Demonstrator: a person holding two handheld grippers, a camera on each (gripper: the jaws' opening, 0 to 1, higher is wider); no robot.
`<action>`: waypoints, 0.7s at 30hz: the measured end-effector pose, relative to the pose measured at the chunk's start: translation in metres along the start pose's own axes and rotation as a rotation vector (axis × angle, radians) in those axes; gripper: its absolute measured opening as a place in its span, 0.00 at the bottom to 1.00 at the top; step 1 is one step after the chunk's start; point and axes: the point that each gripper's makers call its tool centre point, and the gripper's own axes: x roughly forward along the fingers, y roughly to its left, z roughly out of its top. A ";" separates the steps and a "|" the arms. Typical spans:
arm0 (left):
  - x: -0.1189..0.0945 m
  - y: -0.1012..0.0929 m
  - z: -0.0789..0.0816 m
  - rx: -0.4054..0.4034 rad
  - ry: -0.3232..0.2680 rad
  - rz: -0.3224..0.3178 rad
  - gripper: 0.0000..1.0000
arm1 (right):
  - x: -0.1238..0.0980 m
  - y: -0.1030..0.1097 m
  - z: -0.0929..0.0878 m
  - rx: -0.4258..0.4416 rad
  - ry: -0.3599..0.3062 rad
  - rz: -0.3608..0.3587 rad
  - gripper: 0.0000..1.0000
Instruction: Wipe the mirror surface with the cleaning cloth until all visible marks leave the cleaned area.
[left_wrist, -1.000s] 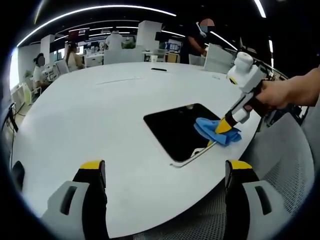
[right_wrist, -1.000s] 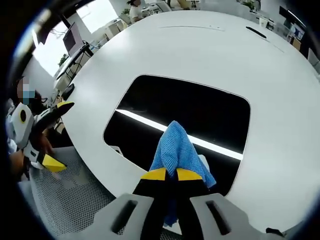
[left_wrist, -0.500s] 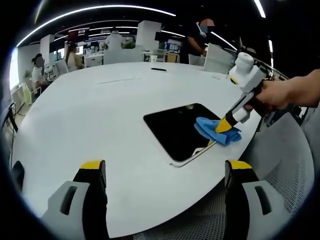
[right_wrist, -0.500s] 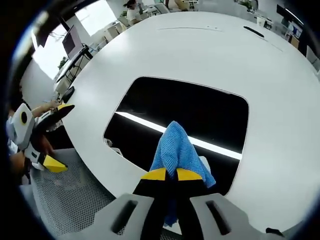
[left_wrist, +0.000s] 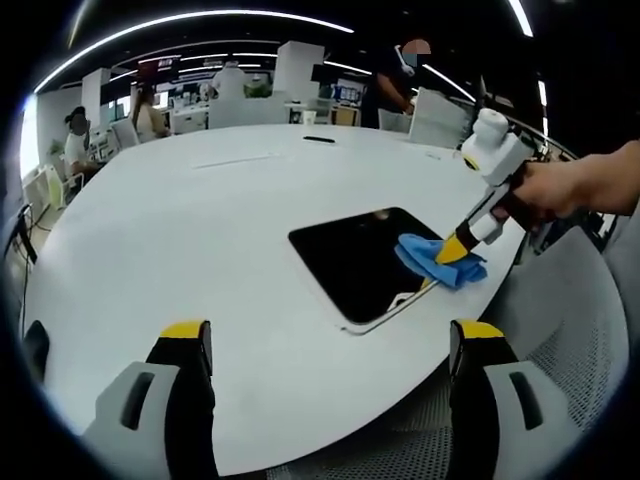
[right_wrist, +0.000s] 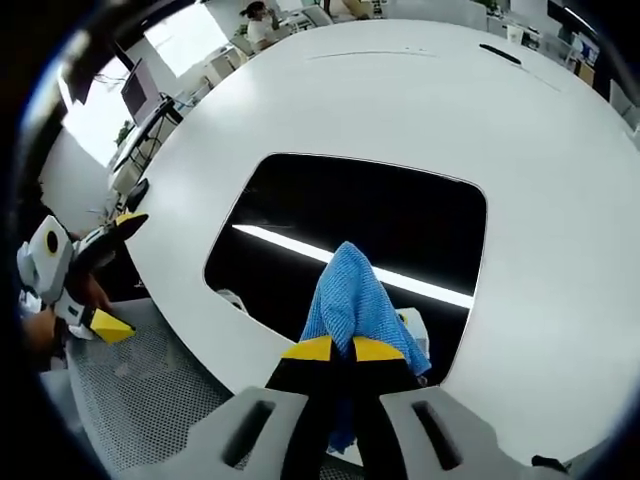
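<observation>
Nearest in the left gripper view: the left gripper (left_wrist: 330, 345), fingers spread wide with nothing between them, hanging over the near edge of the white tabletop (left_wrist: 190, 220), well apart from the work.

Further out, the mirror (left_wrist: 365, 262) lies flat near the tabletop's edge, dark and glossy. In the right gripper view a ceiling light reflects as a bright stripe across it; a pale patch shows at its near edge, too small to tell whether mark or reflection.

At the mirror's near corner the right gripper (right_wrist: 333, 348) has its fingers pinched tight on the cloth (right_wrist: 352, 300), a bunched blue fold pressed onto the glass. A person's hand (left_wrist: 560, 188) grips its handle.

Handling, as judged: cloth soft, light and limp, best held by a gathered bunch as here. Mirror rigid, slick, likely fragile and unsecured; hard strokes may slide it.

Beyond: a dark flat object (left_wrist: 318, 139) on the far tabletop, then chairs and people.
</observation>
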 end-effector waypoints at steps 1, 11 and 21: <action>0.000 0.000 -0.001 -0.002 0.002 -0.002 0.98 | 0.000 -0.002 0.000 0.004 0.000 0.000 0.00; 0.000 -0.001 -0.002 0.002 0.008 -0.007 0.97 | -0.007 -0.016 -0.006 0.033 -0.003 -0.008 0.00; 0.000 -0.001 -0.002 -0.004 0.007 -0.007 0.97 | -0.011 -0.026 -0.010 0.047 -0.001 -0.013 0.00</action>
